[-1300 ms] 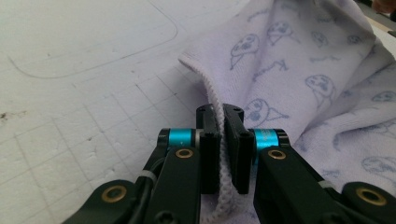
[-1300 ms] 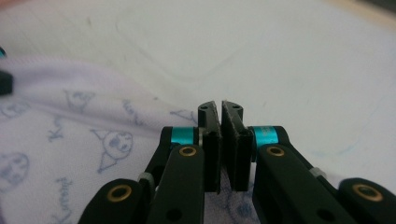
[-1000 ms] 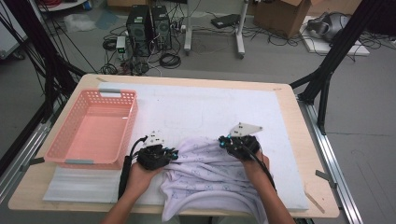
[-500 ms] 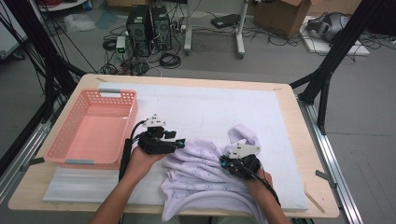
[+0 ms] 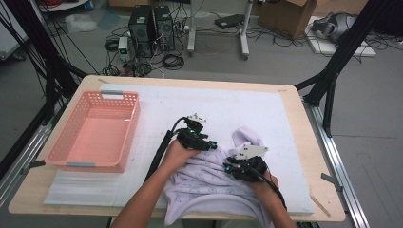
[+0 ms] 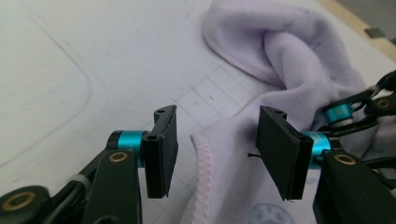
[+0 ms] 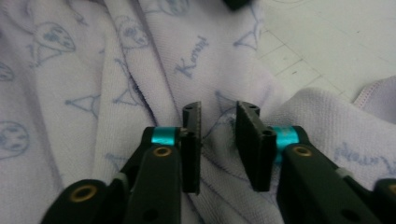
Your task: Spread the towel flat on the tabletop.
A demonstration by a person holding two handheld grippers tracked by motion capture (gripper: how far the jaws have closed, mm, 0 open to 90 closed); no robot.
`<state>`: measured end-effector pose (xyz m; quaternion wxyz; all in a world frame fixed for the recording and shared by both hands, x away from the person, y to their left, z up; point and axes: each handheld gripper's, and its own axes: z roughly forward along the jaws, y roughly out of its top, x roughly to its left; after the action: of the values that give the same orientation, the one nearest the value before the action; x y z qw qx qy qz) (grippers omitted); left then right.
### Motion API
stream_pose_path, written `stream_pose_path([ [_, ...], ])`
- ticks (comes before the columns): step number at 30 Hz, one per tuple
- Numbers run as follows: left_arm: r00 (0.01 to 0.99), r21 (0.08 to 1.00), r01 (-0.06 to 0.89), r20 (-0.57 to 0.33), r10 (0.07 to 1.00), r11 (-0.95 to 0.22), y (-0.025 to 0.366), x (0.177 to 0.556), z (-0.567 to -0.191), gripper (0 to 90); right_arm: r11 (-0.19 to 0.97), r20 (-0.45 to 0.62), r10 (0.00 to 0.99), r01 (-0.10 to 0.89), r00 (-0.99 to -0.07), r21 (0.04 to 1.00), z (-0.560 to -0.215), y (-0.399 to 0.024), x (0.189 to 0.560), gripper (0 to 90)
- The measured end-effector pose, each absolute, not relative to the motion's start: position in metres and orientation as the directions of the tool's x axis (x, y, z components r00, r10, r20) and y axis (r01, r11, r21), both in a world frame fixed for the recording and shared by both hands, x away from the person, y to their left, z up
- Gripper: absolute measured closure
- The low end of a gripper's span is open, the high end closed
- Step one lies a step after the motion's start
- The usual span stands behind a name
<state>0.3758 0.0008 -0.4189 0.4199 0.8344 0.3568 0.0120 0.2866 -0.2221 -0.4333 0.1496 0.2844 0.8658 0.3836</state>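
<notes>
A lilac shirt (image 5: 214, 183) lies crumpled on the desk (image 5: 294, 99), right of the basket (image 5: 92, 130). The left gripper (image 6: 212, 151) has just closed slightly, jaws apart over its hem. The right gripper (image 7: 217, 140), just opening, stands narrowly apart over a fold.

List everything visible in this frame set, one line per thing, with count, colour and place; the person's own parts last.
garment: one, pale lilac with blue print, crumpled at the near edge of the mat.
basket: one, pink, on the left of the table.
mat: one, white, covering most of the tabletop.
table: one, light wood.
computer towers: two, black, on the floor beyond the table.
cardboard box: one, brown, on the floor at the far right.
left gripper: black, jaws open over a hem of the garment, having just been opening.
right gripper: black, jaws apart above the printed cloth, just been opening.
forearms: two, entering from the bottom edge.
</notes>
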Motion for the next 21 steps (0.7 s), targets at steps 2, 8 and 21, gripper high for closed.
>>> stream_pose_path([
  [2,0.753,0.686,0.588,-0.274,0.598,-0.427,-0.005,0.375,-0.426,48.9,0.519,-0.009,0.615,0.396,-0.788,0.757,-0.431,-0.227,0.286,63.6],
  [8,0.798,0.695,0.541,-0.246,0.55,-0.474,-0.014,0.364,-0.435,72.4,0.412,0.043,0.669,0.418,-0.742,0.81,-0.419,-0.259,0.277,62.6],
  [21,0.708,0.832,0.47,-0.156,0.689,-0.294,0.042,0.363,-0.402,81.1,0.249,0.054,0.862,0.513,-0.505,0.821,-0.42,-0.308,0.291,60.4],
])
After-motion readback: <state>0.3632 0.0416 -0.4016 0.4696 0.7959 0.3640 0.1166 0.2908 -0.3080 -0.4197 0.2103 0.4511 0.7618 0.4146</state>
